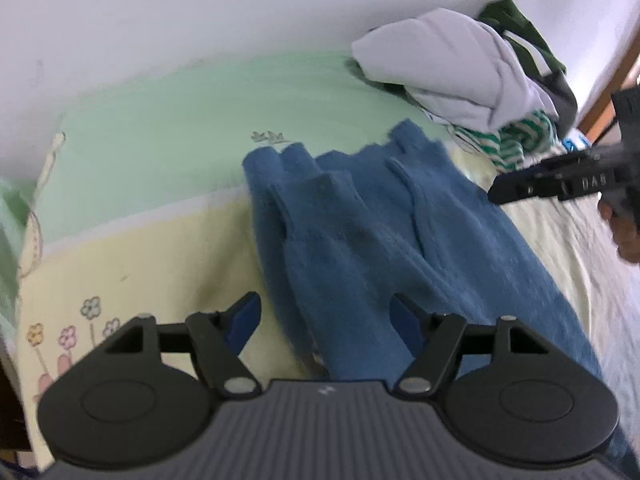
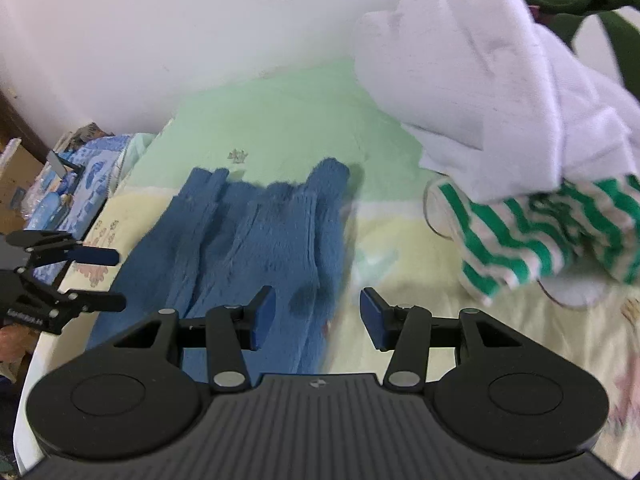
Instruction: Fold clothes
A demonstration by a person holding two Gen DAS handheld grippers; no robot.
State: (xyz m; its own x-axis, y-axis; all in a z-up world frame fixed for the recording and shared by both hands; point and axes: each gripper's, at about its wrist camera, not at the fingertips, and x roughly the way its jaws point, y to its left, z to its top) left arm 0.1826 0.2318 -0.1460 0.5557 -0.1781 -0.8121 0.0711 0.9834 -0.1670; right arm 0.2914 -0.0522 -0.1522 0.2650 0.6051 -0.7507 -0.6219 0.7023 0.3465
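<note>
A blue knit garment (image 1: 360,248) lies flat on the bed (image 1: 160,248), both grippers above its near end: left gripper (image 1: 326,320) and right gripper (image 2: 316,316) spread wide, empty. A clothes pile (image 2: 500,120) sits far right.

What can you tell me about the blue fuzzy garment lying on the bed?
The blue fuzzy garment looks like thick fleece or knit, with seams and narrow strips of fabric at its far end. It lies flat and lengthwise on the yellow and green bedsheet, partly folded into long overlapping layers. The pile of white, dark green and green-striped clothes sits apart, to its right. The open left gripper and open right gripper are over its near end; neither is gripping it.
</note>
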